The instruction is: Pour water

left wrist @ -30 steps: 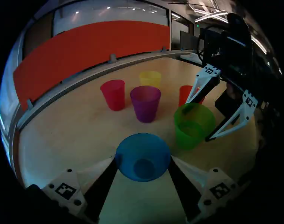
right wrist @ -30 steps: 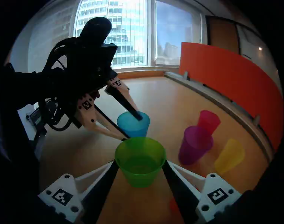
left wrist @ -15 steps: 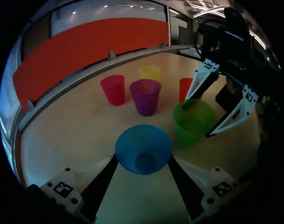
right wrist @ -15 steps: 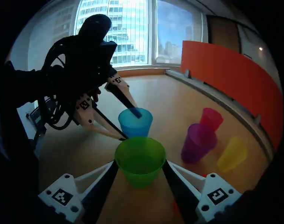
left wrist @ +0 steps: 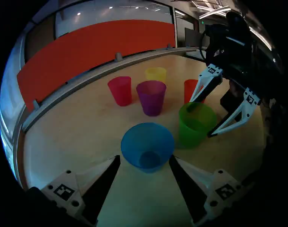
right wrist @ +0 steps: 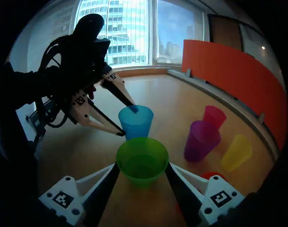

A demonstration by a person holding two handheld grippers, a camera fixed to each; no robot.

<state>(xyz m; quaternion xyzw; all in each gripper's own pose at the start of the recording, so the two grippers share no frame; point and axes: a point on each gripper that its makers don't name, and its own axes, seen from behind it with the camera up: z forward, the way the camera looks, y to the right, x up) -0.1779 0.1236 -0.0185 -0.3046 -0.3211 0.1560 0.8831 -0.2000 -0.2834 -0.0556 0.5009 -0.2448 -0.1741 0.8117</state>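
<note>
Right gripper view: are we pouring yet?
— No. Our right hand-held gripper [right wrist: 142,166] grasps the translucent green plastic cup [right wrist: 142,162], upright. Our left hand-held gripper [left wrist: 144,157] clamps the translucent blue plastic cup [left wrist: 147,146] just beside the green one, also upright. We judge all the tilting is left.

Our left gripper [left wrist: 144,157] and right gripper [right wrist: 142,165] show white fingers [left wrist: 198,177], black inner pads [left wrist: 106,181], square markers [left wrist: 66,193] and screws [left wrist: 70,173] behind, black cables [right wrist: 41,107] beyond.

The orange cup [left wrist: 187,90] is half hidden behind the green cup [left wrist: 196,124] and the right gripper [left wrist: 200,121].
</note>
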